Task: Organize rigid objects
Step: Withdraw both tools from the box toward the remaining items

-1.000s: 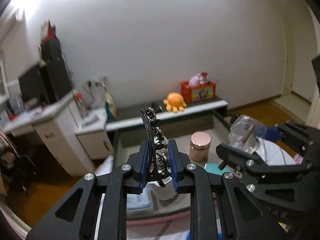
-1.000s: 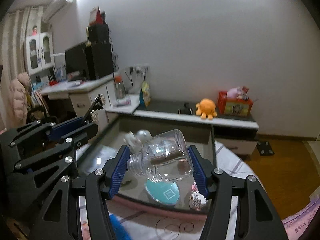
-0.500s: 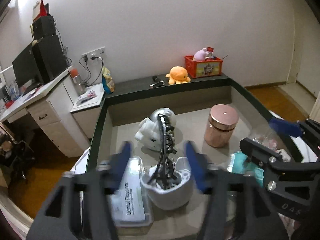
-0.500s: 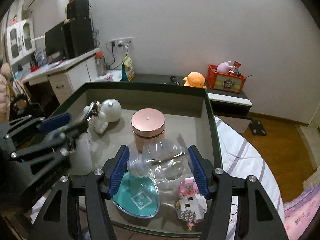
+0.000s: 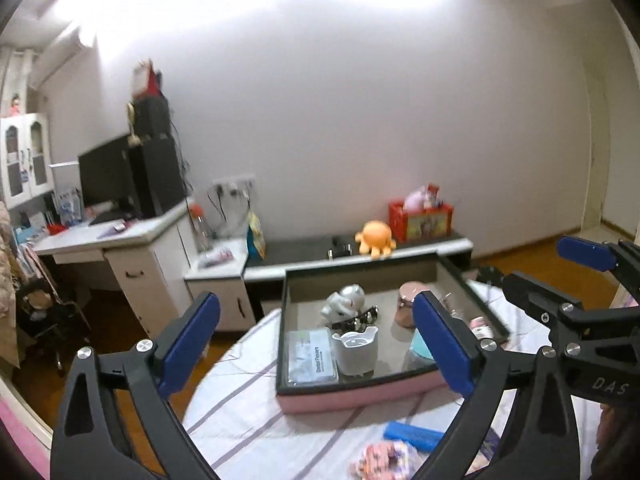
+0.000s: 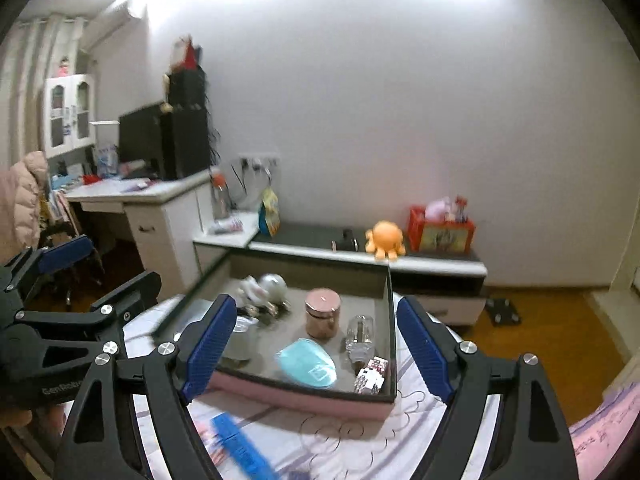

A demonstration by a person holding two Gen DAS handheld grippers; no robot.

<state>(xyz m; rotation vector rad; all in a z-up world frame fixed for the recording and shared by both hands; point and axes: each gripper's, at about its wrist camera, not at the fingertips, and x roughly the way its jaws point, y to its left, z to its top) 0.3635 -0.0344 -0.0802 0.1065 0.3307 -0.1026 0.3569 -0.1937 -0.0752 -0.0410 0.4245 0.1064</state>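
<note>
Both grippers, left gripper (image 5: pixel 320 340) and right gripper (image 6: pixel 312 344), have just been opening and stand wide and empty; ahead of them one tray (image 6: pixel 304 396) holds one rose-gold jar (image 6: pixel 323 312), one glass bottle (image 6: pixel 360 338), one white cup (image 5: pixel 356 350).

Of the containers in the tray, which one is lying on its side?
The clear glass bottle, beside the upright rose-gold jar, near the tray's right wall. The white cup also stands upright.

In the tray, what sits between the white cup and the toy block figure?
The teal oval case, between the white cup and the block figure, in the right wrist view.

Blue bar (image 6: pixel 240 450) motion-blurred, partly hidden
</note>
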